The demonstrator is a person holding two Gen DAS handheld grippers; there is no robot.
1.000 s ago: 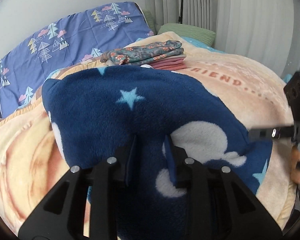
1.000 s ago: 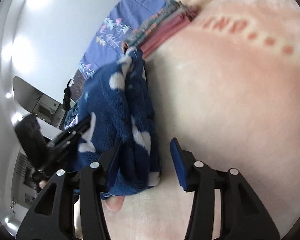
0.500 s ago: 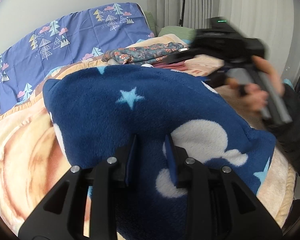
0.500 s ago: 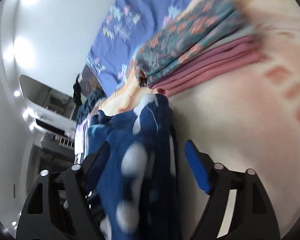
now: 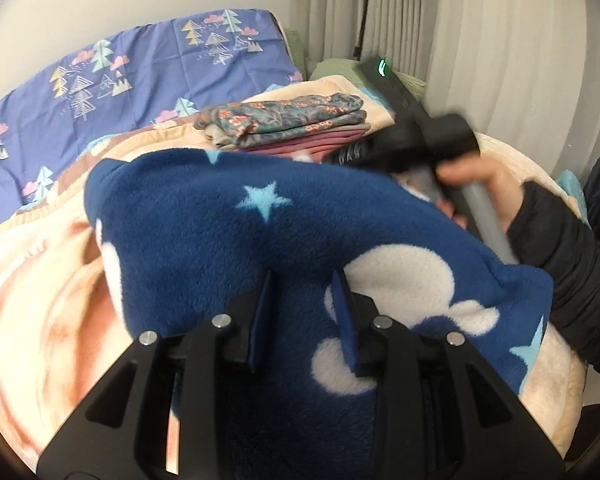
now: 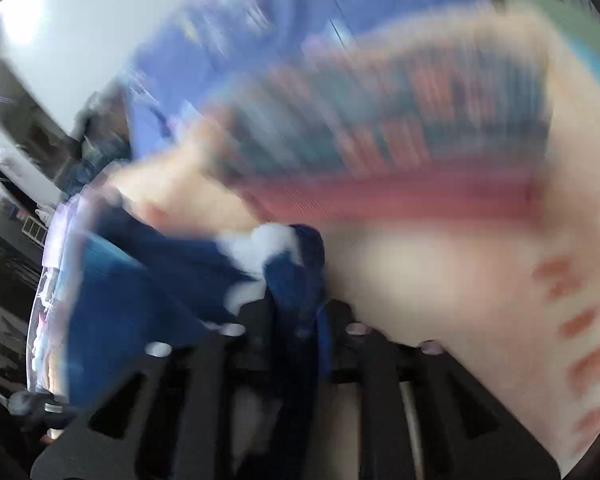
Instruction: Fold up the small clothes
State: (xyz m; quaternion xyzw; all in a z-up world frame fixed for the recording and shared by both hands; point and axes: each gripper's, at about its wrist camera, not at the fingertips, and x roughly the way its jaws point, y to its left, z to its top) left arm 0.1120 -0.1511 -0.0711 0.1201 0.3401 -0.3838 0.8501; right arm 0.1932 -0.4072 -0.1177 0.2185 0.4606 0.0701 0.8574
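Both grippers, L [image 5: 302, 312] & R [image 6: 300, 320], clamped on navy fleece [image 5: 228, 248].

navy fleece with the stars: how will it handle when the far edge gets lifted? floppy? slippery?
Likely floppy: the navy fleece drapes in soft curves over the beige blanket and bunches between the right tool fingers. Probably not slippery, since its pile looks thick and fuzzy. It seems bulky, so folded layers may spring back where the left tool is not gripping it.
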